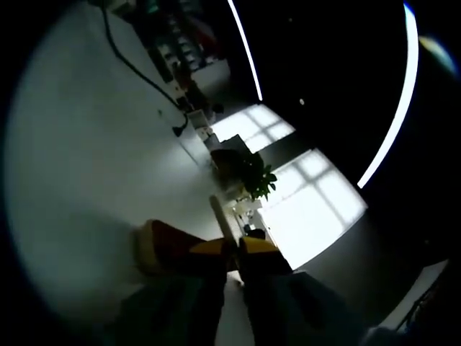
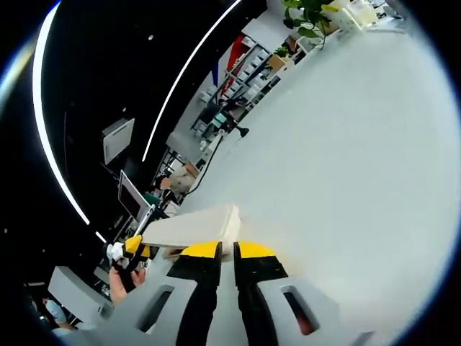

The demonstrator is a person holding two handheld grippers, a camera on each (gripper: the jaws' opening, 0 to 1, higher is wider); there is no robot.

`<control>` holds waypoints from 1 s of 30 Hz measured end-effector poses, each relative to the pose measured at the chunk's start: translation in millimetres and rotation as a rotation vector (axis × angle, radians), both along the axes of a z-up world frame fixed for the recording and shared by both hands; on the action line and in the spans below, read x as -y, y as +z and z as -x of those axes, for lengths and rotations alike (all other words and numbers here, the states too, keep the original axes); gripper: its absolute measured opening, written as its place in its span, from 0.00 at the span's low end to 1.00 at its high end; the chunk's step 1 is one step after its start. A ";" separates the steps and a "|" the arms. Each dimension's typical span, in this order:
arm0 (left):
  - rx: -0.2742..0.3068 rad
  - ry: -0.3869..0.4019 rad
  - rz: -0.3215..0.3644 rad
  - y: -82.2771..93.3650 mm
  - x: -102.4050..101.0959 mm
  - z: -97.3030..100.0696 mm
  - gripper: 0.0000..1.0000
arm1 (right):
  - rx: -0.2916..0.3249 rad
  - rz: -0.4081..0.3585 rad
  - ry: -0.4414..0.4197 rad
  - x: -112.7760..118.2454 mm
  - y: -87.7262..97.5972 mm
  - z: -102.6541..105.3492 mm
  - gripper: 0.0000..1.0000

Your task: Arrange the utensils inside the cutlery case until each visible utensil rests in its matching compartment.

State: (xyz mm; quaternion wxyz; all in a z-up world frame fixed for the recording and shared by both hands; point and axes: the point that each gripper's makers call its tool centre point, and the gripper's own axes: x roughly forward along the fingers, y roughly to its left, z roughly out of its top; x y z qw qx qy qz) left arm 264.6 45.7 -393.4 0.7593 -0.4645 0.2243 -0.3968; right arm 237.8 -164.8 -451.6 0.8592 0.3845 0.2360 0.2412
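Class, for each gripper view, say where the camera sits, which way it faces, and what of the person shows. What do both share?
Left gripper view: rides the left tool, facing across a pale surface toward bright windows; jaws shut on a thin pale utensil handle.
Right gripper view: rides the right tool, facing the same surface; jaws together; a hand shows lower left.
Shared: the leafy green plant.

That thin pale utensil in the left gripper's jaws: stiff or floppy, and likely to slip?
The thin pale utensil stands straight out from the shut left gripper without sagging, so it is probably stiff. It is slim, so likely light. Held near one end only, it may pivot or slip if bumped.
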 end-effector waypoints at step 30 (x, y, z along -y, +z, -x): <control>0.016 0.014 -0.080 -14.9 -10.5 2.2 0.08 | 0.047 -0.015 -0.070 -13.3 5.5 5.6 0.02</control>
